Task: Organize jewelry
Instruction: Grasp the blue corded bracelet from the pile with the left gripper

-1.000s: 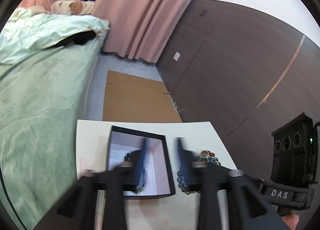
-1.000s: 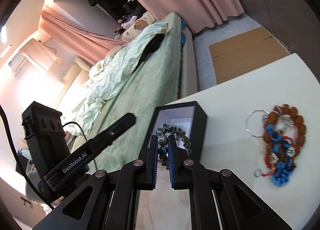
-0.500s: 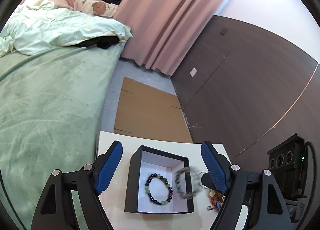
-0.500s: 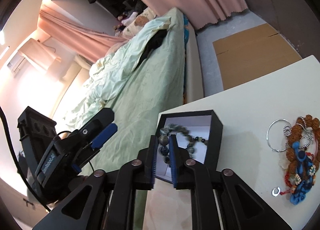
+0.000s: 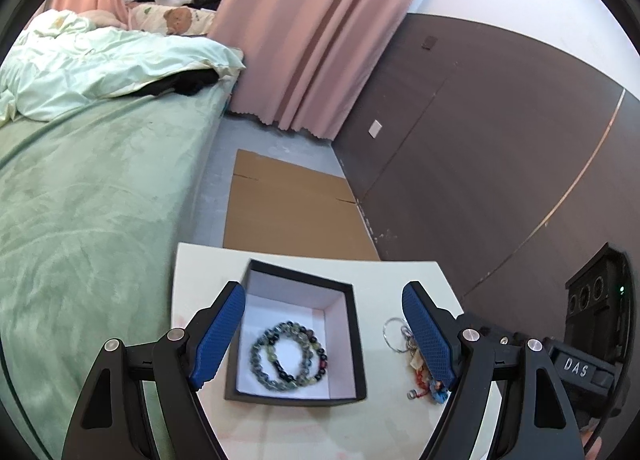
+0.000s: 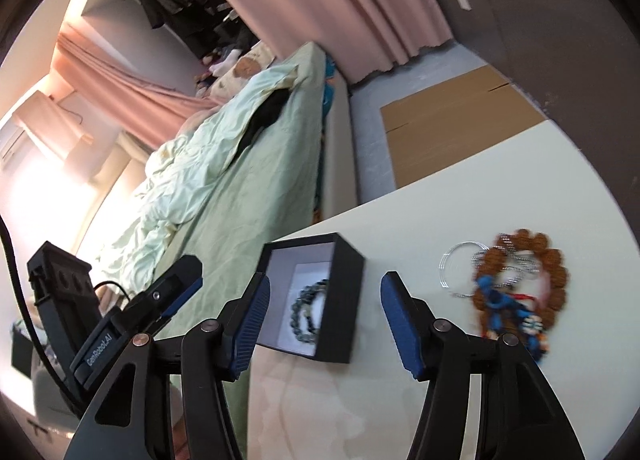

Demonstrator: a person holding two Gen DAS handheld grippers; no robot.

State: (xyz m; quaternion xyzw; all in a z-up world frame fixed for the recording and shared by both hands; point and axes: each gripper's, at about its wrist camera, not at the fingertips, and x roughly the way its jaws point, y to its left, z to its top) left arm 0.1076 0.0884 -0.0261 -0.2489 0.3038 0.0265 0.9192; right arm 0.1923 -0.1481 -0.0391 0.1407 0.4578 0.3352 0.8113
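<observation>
Change, right gripper (image 6: pixel 324 316): a second ago its blue pads were pinched on a beaded bracelet above the box; now the jaws are spread wide and nothing is held.
Change, left gripper (image 5: pixel 324 334): half a second ago it was already spread; it is seen wide apart now as well, holding nothing.
Change, box contents: half a second ago one bracelet lay inside and a second was blurred at the rim; two are now seen lying inside.
Box (image 5: pixel 358 344): square, black outer walls, matt white lining, set on the white table (image 5: pixel 400 272).
Beaded bracelets (image 5: pixel 289 354): two rings of round glossy beads, grey-green and dark, overlapped on the box floor; seen also in the right wrist view (image 6: pixel 308 306).
Jewelry pile (image 6: pixel 516 288): left on the table well to the right of the box; a ring of rough brown beads, a thin silver wire hoop, blue and red cord pieces, tangled together and somewhat blurred.
Pads (image 5: pixel 218 336): blue, ribbed rubber on black plastic fingers.
Surroundings: green plush bedspread (image 5: pixel 92 187), pink pleated curtain (image 5: pixel 316 39), flat cardboard (image 5: pixel 292 211) on the floor.
</observation>
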